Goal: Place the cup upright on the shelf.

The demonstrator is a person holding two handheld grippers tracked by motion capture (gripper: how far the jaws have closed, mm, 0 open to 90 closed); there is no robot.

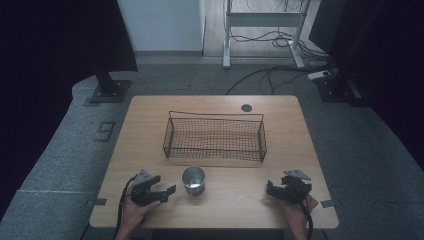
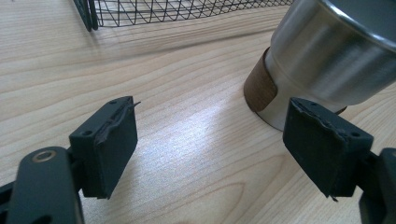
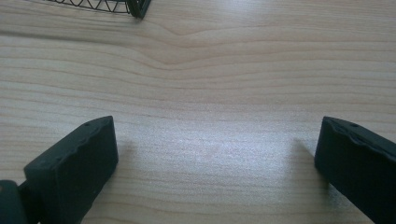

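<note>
Looks like nothing's done yet: the shiny steel cup (image 1: 193, 180) sits on the light wooden table (image 1: 235, 205), just right of the left hand-held gripper (image 1: 161, 192), untouched. Both that and the right hand-held gripper (image 1: 272, 190) are released, empty. The black wire basket (image 1: 215, 138) beyond them is empty.

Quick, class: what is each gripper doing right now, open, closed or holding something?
Left gripper: open, holding nothing, beside the steel cup.
Right gripper: open, holding nothing, over bare table.
</note>
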